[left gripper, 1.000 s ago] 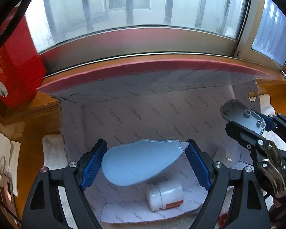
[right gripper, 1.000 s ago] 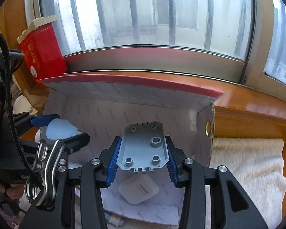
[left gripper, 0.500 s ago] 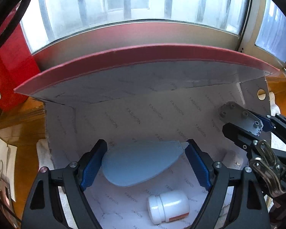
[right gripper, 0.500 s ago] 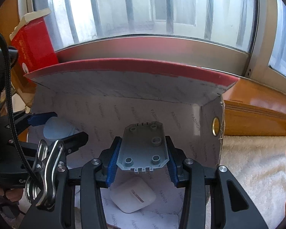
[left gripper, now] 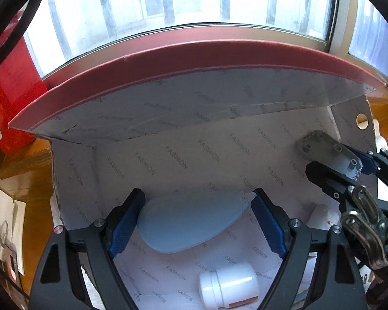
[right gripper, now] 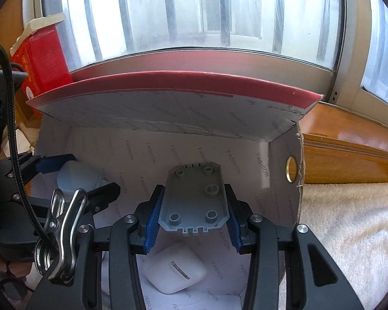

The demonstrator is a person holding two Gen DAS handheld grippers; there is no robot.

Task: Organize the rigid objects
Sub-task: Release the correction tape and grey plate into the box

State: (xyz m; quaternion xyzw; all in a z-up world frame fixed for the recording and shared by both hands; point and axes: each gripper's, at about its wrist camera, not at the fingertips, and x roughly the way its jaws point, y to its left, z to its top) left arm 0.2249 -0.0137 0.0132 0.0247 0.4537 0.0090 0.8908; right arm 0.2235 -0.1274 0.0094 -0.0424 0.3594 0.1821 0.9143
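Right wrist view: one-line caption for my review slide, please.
Right gripper holds a grey plastic plate over the open box, above a white case.

We see open box (left gripper: 168, 160) before window (left gripper: 194, 0), lid (left gripper: 194, 59) raised behind. Teardrop piece (left gripper: 188, 222) between left gripper (left gripper: 196, 222) pads, above box floor. Bottle (left gripper: 230, 284) lying on floor below it. Right gripper (right gripper: 191, 214) to its right, plate (right gripper: 194, 199) clamped between pads, above case (right gripper: 176, 271) in box. Carton (right gripper: 41, 59) left of box. Towel (right gripper: 349, 232) right of box.
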